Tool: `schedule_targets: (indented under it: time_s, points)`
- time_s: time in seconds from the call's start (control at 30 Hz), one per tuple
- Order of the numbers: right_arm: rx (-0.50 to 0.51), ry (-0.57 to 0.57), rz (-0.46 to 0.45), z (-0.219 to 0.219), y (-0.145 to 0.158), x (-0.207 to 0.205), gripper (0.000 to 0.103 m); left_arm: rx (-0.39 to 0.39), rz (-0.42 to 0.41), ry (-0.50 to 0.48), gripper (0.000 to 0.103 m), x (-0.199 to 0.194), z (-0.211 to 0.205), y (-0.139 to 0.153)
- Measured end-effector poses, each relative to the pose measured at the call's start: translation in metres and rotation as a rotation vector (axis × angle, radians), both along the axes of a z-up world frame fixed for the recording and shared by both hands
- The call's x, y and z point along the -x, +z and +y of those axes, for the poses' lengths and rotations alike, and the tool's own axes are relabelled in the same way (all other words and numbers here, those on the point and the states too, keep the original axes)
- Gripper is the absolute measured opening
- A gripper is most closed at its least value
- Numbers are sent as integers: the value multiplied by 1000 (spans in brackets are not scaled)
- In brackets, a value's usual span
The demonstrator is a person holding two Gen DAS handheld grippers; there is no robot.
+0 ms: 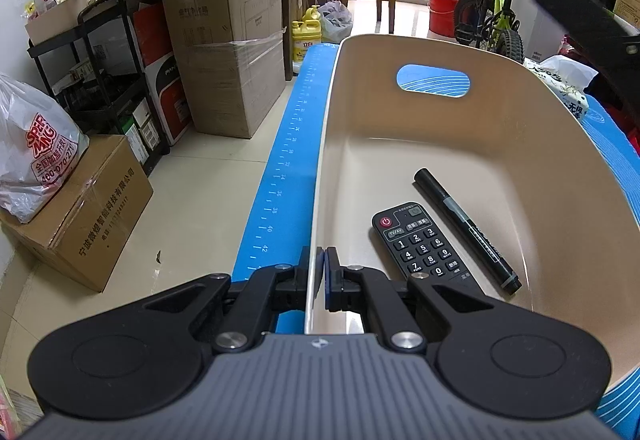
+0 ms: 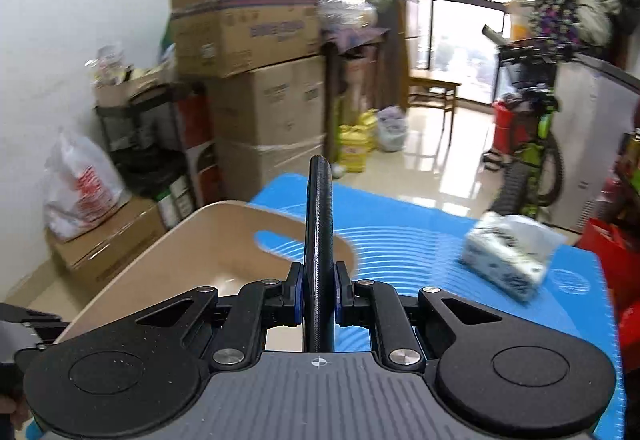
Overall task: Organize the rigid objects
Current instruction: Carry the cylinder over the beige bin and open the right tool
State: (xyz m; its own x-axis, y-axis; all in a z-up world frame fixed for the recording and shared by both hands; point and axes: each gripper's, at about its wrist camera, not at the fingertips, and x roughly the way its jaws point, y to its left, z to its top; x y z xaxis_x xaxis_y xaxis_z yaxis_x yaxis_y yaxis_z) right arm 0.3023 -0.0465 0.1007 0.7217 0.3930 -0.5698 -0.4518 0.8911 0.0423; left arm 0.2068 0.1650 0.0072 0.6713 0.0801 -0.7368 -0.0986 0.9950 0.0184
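Left gripper pinches the bin's near-left wall, likely steadying it; remote and marker lie inside. Right gripper clamps a flat black object edge-up beside the bin, apparently for deposit.

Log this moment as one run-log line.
left tongs: shut on beige plastic bin rim | right tongs: shut on flat black object | bin holds: black remote, black marker

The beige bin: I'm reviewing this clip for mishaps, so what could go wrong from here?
1. The left tongs pinch only the thin near wall of the beige bin; it may slip or tip.
2. The right tongs hold a slim black object edge-on, so it could pivot loose.
3. Dropped in, it may strike the remote or marker.
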Motion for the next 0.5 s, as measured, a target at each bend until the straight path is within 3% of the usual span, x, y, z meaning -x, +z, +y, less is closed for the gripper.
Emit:
schedule_targets:
  time_s: [0.37, 0.5]
  points:
    - [80, 109, 134, 76, -31, -5, 23, 1, 0, 1, 6, 0, 0, -1]
    - [95, 140, 228, 92, -46, -10, 23, 1, 0, 1, 6, 0, 0, -1]
